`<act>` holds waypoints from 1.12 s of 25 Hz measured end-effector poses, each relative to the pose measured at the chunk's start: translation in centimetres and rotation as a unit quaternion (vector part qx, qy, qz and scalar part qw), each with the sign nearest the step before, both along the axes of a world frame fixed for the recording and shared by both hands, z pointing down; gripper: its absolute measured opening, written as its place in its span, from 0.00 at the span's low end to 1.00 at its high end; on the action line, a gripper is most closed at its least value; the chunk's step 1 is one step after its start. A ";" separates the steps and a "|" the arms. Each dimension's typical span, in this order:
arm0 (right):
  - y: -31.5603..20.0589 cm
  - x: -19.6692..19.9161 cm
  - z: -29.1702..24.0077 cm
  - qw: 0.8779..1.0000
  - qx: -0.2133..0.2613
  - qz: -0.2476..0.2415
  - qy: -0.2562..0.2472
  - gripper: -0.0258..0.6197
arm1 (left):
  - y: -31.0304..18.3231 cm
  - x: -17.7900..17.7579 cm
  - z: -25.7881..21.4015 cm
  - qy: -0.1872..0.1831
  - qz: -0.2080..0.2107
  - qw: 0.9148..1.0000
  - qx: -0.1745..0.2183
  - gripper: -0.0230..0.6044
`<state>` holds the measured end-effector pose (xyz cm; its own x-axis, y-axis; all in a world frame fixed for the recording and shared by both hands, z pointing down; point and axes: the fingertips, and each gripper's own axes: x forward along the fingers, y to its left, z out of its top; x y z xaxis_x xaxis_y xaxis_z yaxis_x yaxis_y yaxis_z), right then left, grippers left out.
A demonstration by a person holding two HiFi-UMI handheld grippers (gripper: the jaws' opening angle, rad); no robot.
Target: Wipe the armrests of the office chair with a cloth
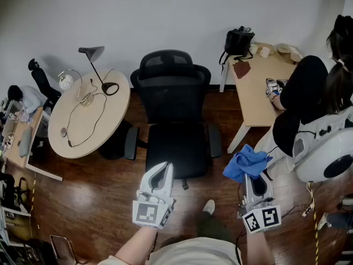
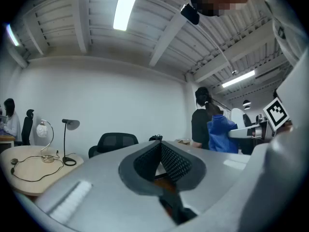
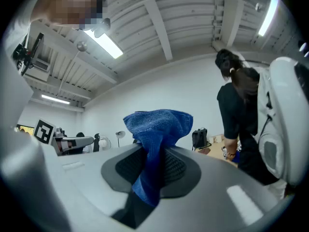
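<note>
My right gripper [image 3: 153,153] has its jaws clamped on a blue microfibre cloth [image 3: 159,122], which bunches up above the pads. My left gripper [image 2: 160,149] has its jaws closed together, with nothing held. The only printing I can log is a square black-and-white marker [image 1: 260,218] on each gripper cube. Only the head view shows the whole black office chair [image 1: 174,106], with both armrests [image 1: 214,141] apart from the cloth. The left gripper view shows just its backrest [image 2: 115,141], near a desk lamp [image 2: 67,141].
</note>
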<state>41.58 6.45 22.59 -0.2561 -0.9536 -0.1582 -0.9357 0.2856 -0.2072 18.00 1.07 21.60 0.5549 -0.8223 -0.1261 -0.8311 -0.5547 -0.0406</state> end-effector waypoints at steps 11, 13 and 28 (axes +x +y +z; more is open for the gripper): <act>-28.2 5.1 27.5 0.995 -0.087 -0.031 0.048 0.16 | -23.4 7.3 19.1 -0.045 -0.042 0.997 -0.038 0.12; -32.9 4.8 34.7 0.988 -0.134 -0.033 0.061 0.16 | -25.9 7.9 22.8 -0.066 -0.042 0.994 -0.079 0.12; -44.6 1.5 59.2 0.893 -0.422 -0.081 0.131 0.16 | -30.1 6.6 34.0 -0.039 -0.041 0.996 -0.072 0.12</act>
